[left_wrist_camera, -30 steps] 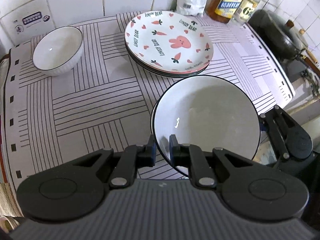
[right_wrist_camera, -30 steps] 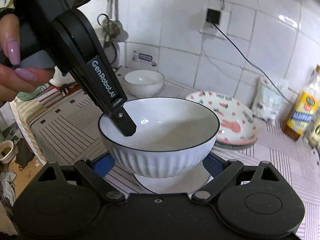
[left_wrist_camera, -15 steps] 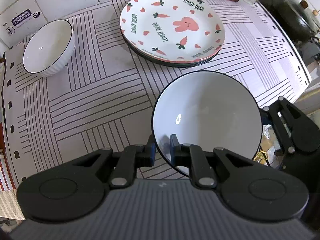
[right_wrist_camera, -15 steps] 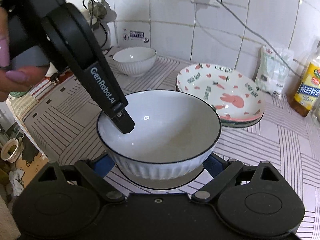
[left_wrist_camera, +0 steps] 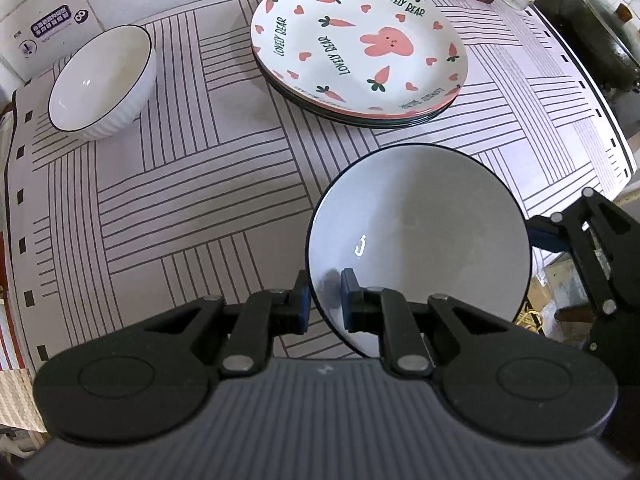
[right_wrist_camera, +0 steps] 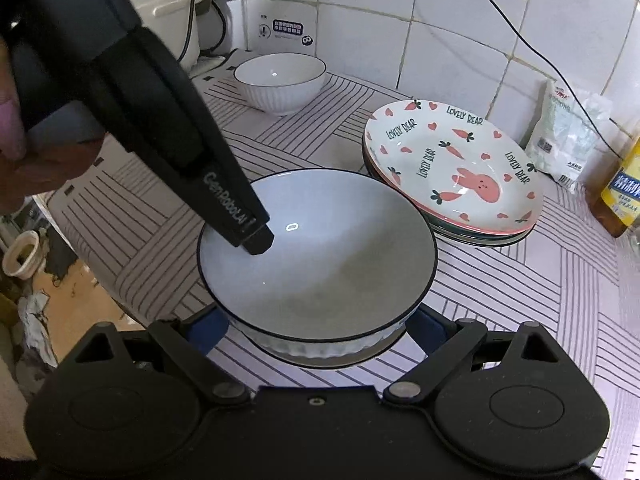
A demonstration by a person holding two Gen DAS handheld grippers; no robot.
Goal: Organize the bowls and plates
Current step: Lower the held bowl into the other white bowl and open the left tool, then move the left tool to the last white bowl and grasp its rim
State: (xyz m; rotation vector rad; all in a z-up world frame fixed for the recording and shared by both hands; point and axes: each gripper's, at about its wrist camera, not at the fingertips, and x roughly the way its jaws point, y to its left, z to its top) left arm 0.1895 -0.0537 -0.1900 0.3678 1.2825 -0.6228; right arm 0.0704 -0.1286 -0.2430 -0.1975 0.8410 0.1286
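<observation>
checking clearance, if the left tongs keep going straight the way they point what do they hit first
The left tongs are clamped on the near bowl. They aim down at the striped mat, likely met first; the plate stack lies farther on. Depth is unclear.

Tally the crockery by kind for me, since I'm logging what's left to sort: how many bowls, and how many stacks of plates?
Bowls: 2, the held bowl in the left gripper and the far bowl.
Plate stacks: 1, the carrot plate stack; its plate count is unclear.
Total: 3.
</observation>
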